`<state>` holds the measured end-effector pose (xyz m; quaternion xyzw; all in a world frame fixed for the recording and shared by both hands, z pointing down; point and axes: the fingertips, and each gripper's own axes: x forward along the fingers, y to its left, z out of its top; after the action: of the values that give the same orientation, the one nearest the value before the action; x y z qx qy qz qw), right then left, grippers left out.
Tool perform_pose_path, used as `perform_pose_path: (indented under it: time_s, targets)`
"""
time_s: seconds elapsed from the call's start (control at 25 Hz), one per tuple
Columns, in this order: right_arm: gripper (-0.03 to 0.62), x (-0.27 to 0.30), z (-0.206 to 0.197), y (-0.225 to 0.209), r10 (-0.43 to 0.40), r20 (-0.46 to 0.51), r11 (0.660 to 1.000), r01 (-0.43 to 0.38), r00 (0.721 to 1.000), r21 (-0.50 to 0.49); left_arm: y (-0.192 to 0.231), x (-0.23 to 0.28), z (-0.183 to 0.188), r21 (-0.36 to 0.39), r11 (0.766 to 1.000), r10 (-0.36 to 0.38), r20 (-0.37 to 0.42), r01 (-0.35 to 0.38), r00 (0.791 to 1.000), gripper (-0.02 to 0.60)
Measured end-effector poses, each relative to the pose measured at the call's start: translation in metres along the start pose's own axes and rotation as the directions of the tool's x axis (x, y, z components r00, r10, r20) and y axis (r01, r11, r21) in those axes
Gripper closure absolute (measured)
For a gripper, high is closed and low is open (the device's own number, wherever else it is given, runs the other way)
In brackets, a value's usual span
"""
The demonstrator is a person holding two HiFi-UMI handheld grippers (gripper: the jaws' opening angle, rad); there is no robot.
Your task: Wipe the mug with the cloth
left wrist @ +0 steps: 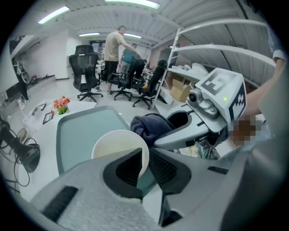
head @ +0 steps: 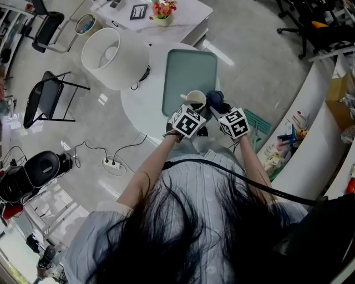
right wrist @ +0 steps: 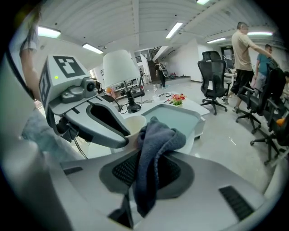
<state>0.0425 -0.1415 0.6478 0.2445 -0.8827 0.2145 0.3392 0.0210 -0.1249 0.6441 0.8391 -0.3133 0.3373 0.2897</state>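
A cream mug (head: 196,100) is held up over the near end of the green tray (head: 188,69). My left gripper (left wrist: 143,169) is shut on the mug (left wrist: 118,146), one jaw inside its rim and one outside. A dark blue cloth (right wrist: 153,149) is pinched in my right gripper (right wrist: 146,173), hanging down between the jaws. The cloth (left wrist: 151,125) bunches against the mug's right side. In the head view both grippers, the left gripper (head: 187,119) and the right gripper (head: 224,113), meet at the mug, with the cloth (head: 214,100) on its right.
The round white table (head: 141,100) holds the tray, a white lampshade (head: 113,55) and cables. A flower pot (head: 163,12) stands on a farther desk. Office chairs and people (left wrist: 115,49) are in the background. A folding chair (head: 47,100) stands to the left.
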Motion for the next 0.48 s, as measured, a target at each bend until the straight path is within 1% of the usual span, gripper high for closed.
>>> perform_pose_path:
  time_s: [0.08, 0.16, 0.36, 0.48]
  targets:
    - [0.500, -0.001, -0.003, 0.002, -0.005, -0.001, 1.000, 0.005, 1.000, 0.012, 0.001, 0.000, 0.004, -0.050, 0.999, 0.005, 0.013, -0.004, 1.000, 0.526]
    - [0.500, -0.002, -0.007, 0.004, -0.009, -0.001, 1.000, 0.009, 1.000, 0.025, 0.000, 0.000, 0.006, -0.065, 0.998, 0.006, 0.015, -0.005, 1.000, 0.526]
    - [0.500, -0.006, -0.015, 0.006, -0.012, -0.008, 0.999, 0.012, 1.000, 0.044, -0.004, 0.006, 0.008, 0.005, 1.000, 0.018, -0.001, -0.018, 1.000, 0.526]
    - [0.500, -0.007, -0.019, 0.008, -0.005, -0.011, 0.999, 0.006, 1.000, 0.045, -0.007, 0.003, 0.009, 0.036, 0.999, -0.004, -0.013, 0.004, 1.000, 0.525]
